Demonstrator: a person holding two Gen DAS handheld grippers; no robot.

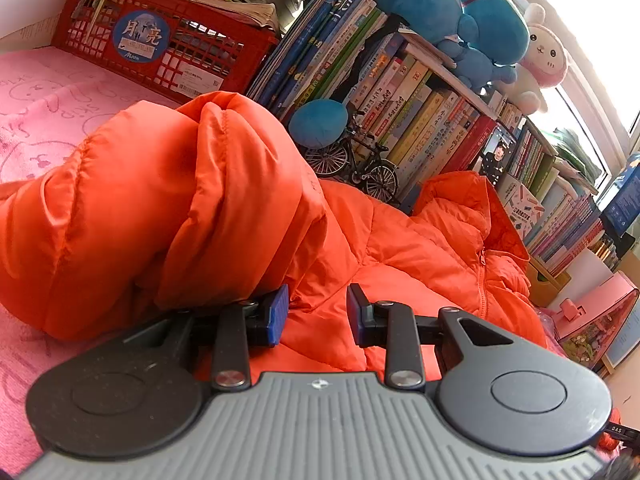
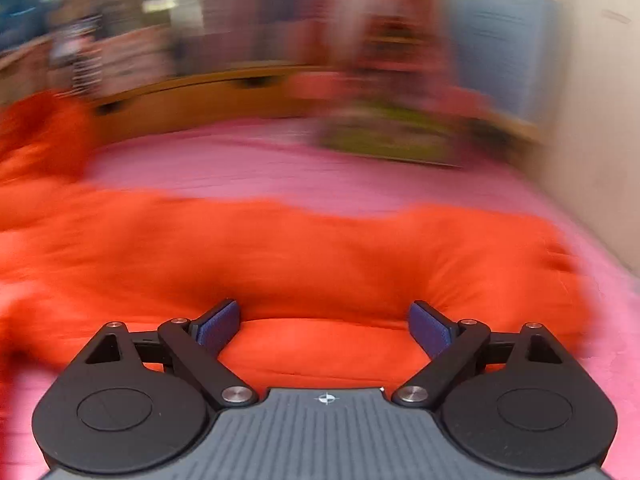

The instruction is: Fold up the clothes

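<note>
An orange puffer jacket (image 1: 400, 248) lies zipped on a pink blanket (image 1: 48, 96), its hood toward the bookshelf. One puffy sleeve (image 1: 160, 208) is bunched up at the left and rests against the outside of the left finger. My left gripper (image 1: 317, 312) hovers low over the jacket's body with a narrow gap between its blue pads and nothing pinched in it. The right wrist view is blurred. There my right gripper (image 2: 323, 324) stands wide open just over a long stretch of the orange jacket (image 2: 320, 256), with fabric below the pads but not clamped.
Behind the jacket stand a red crate (image 1: 160, 44) of papers, rows of books (image 1: 400, 92), a small model bicycle (image 1: 356, 160) and plush toys (image 1: 480, 12). A pink box (image 1: 600, 312) sits at the right. Pink blanket (image 2: 280, 164) stretches beyond the jacket to a blurred wooden shelf (image 2: 200, 96).
</note>
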